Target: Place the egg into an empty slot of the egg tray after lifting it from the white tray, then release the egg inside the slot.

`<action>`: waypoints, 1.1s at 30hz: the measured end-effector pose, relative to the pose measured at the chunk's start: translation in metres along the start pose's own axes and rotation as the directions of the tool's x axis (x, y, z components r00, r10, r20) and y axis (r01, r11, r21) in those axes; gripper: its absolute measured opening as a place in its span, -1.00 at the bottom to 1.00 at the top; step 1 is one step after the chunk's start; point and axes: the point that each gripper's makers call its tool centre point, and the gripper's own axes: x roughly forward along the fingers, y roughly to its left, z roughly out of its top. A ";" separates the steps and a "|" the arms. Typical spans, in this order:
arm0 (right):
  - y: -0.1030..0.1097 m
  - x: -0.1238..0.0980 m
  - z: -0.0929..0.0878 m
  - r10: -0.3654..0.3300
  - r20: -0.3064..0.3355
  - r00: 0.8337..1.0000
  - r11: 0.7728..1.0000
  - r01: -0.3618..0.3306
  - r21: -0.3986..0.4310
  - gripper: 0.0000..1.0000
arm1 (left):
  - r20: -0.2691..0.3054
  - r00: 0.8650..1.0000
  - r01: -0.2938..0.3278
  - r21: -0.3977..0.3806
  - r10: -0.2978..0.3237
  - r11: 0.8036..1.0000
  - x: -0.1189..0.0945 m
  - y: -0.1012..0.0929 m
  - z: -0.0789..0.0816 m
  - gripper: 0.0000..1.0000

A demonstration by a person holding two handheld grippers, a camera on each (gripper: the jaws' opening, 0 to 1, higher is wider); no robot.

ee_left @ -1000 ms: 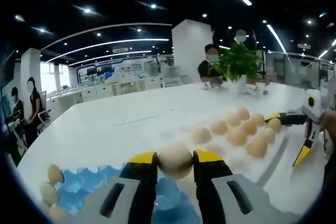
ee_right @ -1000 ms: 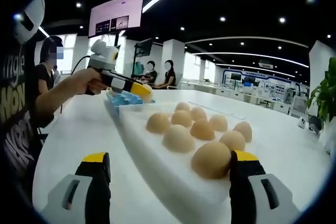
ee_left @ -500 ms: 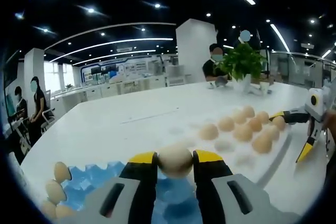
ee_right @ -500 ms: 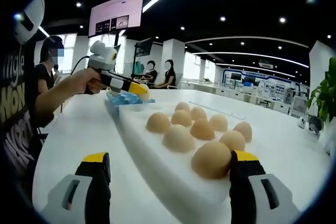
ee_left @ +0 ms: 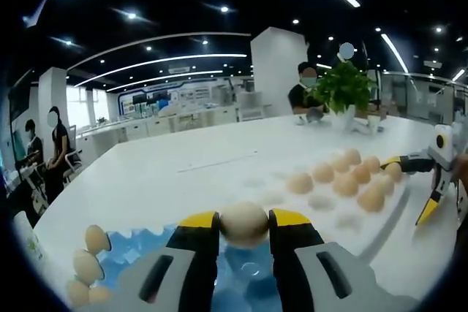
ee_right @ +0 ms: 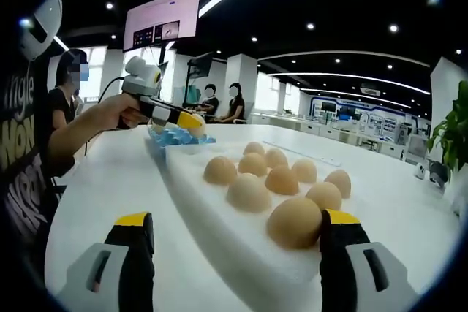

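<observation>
My left gripper (ee_left: 244, 226) is shut on a tan egg (ee_left: 244, 223), held just above the blue egg tray (ee_left: 131, 253). Three eggs (ee_left: 88, 264) sit in slots at that tray's left edge. Off to the right lies the white tray (ee_left: 322, 213) with several eggs (ee_left: 344, 180). In the right gripper view, the left gripper (ee_right: 186, 123) hovers over the blue egg tray (ee_right: 172, 138) at the white tray's far end. My right gripper (ee_right: 238, 224) is open, its jaws astride the near end of the white tray (ee_right: 219, 228), the right jaw beside the nearest egg (ee_right: 294, 222).
The trays rest on a large white table (ee_left: 183, 173). The right gripper (ee_left: 431, 180) shows at the right beyond the white tray. A potted plant (ee_left: 340, 89) stands at the far table edge. A person's hand (ee_right: 110, 118) holds the left gripper. People sit and stand in the background.
The left gripper, still holding the egg, has shifted a little further over the blue egg tray. The right gripper and the eggs in the white tray have not moved.
</observation>
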 end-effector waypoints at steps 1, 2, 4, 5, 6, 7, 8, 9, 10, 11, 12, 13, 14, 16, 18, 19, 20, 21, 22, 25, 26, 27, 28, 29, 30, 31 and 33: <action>0.000 0.000 0.000 0.000 0.000 1.000 1.000 0.000 0.000 0.96 | 0.000 1.000 -0.001 -0.001 0.001 1.000 0.000 0.000 0.000 -0.46; 0.000 0.000 0.000 0.000 0.000 1.000 1.000 0.000 0.000 0.96 | 0.000 1.000 -0.003 0.000 0.003 1.000 -0.001 0.002 -0.001 -0.46; 0.000 0.000 0.000 0.000 -0.001 1.000 1.000 0.000 0.000 0.96 | -0.002 1.000 -0.008 -0.002 0.008 1.000 -0.002 0.004 -0.002 -0.46; 0.000 0.001 0.000 -0.001 -0.002 1.000 1.000 0.001 -0.001 0.96 | -0.002 1.000 -0.010 -0.003 0.010 1.000 -0.003 0.005 -0.002 -0.46; 0.000 0.001 0.000 -0.001 -0.002 1.000 1.000 0.001 -0.001 0.96 | -0.002 1.000 -0.012 -0.003 0.012 1.000 -0.003 0.007 -0.002 -0.46; 0.000 0.001 0.000 -0.001 -0.002 1.000 1.000 0.001 0.000 0.96 | -0.002 1.000 -0.017 -0.003 0.017 1.000 -0.004 0.008 -0.003 -0.46; 0.000 0.001 0.000 -0.001 -0.002 1.000 1.000 0.001 -0.001 0.96 | -0.003 1.000 -0.020 -0.003 0.020 1.000 -0.005 0.010 -0.003 -0.46; 0.000 0.001 0.000 -0.001 -0.002 1.000 1.000 0.001 -0.001 0.96 | -0.003 1.000 -0.023 -0.003 0.023 1.000 -0.006 0.011 -0.003 -0.46; 0.000 0.001 0.000 -0.002 -0.003 1.000 1.000 0.002 -0.001 0.96 | -0.003 1.000 -0.026 -0.004 0.026 1.000 -0.007 0.012 -0.004 -0.46; 0.000 0.001 0.000 -0.002 -0.002 1.000 1.000 0.002 -0.001 0.96 | -0.004 1.000 -0.030 -0.004 0.030 1.000 -0.007 0.014 -0.004 -0.46; 0.000 0.001 0.000 -0.002 -0.002 1.000 1.000 0.002 -0.002 0.96 | -0.006 0.999 -0.035 -0.003 0.035 0.999 -0.008 0.015 -0.005 -0.46; 0.000 0.001 -0.001 -0.002 -0.002 1.000 1.000 0.002 -0.001 0.96 | -0.006 0.999 -0.039 -0.005 0.039 0.999 -0.009 0.017 -0.006 -0.46; 0.000 0.001 -0.001 -0.002 -0.002 1.000 1.000 0.002 -0.001 0.96 | -0.007 0.999 -0.041 -0.005 0.041 0.999 -0.010 0.018 -0.007 -0.46; -0.001 0.002 -0.001 -0.002 -0.002 1.000 1.000 0.002 0.000 0.96 | -0.009 0.999 -0.050 -0.007 0.050 0.999 -0.012 0.022 -0.008 -0.46; -0.001 0.002 -0.001 -0.002 -0.002 1.000 1.000 0.002 -0.001 0.96 | -0.011 0.998 -0.058 -0.007 0.058 0.998 -0.013 0.025 -0.009 -0.46; -0.001 0.002 -0.001 -0.002 -0.002 1.000 1.000 0.002 -0.001 0.96 | -0.011 0.998 -0.062 -0.008 0.062 0.998 -0.014 0.026 -0.009 -0.46; -0.001 0.002 -0.001 -0.002 -0.002 1.000 1.000 0.002 0.000 0.96 | -0.012 0.998 -0.067 -0.008 0.067 0.998 -0.015 0.028 -0.010 -0.46; -0.001 0.002 0.000 -0.002 -0.002 1.000 1.000 0.002 0.000 0.96 | -0.012 0.997 -0.070 -0.009 0.070 0.998 -0.016 0.030 -0.010 -0.46; -0.001 0.002 0.000 -0.002 -0.002 1.000 1.000 0.002 0.000 0.96 | -0.013 0.997 -0.076 -0.010 0.076 0.997 -0.017 0.032 -0.011 -0.46; 0.000 0.002 0.000 -0.002 -0.002 1.000 1.000 0.002 -0.001 0.96 | -0.015 0.996 -0.089 -0.011 0.089 0.996 -0.020 0.037 -0.013 -0.46; 0.000 0.002 0.000 -0.002 -0.002 1.000 1.000 0.002 -0.001 0.96 | -0.016 0.996 -0.092 -0.011 0.092 0.996 -0.021 0.038 -0.013 -0.46; 0.000 0.002 0.000 -0.003 -0.003 1.000 1.000 0.003 -0.001 0.96 | -0.017 0.995 -0.098 -0.014 0.098 0.995 -0.022 0.040 -0.014 -0.46; 0.000 0.002 0.000 -0.003 -0.003 1.000 1.000 0.003 -0.001 0.96 | -0.019 0.994 -0.104 -0.014 0.103 0.995 -0.022 0.043 -0.015 -0.46; 0.000 0.002 -0.001 -0.003 -0.004 1.000 1.000 0.003 -0.002 0.96 | -0.020 0.994 -0.105 -0.014 0.105 0.994 -0.023 0.044 -0.016 -0.46; 0.000 0.001 -0.001 -0.003 -0.004 1.000 1.000 0.003 -0.002 0.96 | -0.021 0.994 -0.111 -0.015 0.110 0.994 -0.023 0.046 -0.016 -0.46; 0.000 0.001 0.000 -0.003 -0.003 1.000 1.000 0.003 -0.001 0.96 | -0.022 0.993 -0.113 -0.016 0.113 0.993 -0.024 0.047 -0.017 -0.46; 0.000 0.001 -0.001 -0.003 -0.004 1.000 1.000 0.003 -0.003 0.96 | -0.023 0.992 -0.121 -0.020 0.121 0.992 -0.025 0.051 -0.018 -0.46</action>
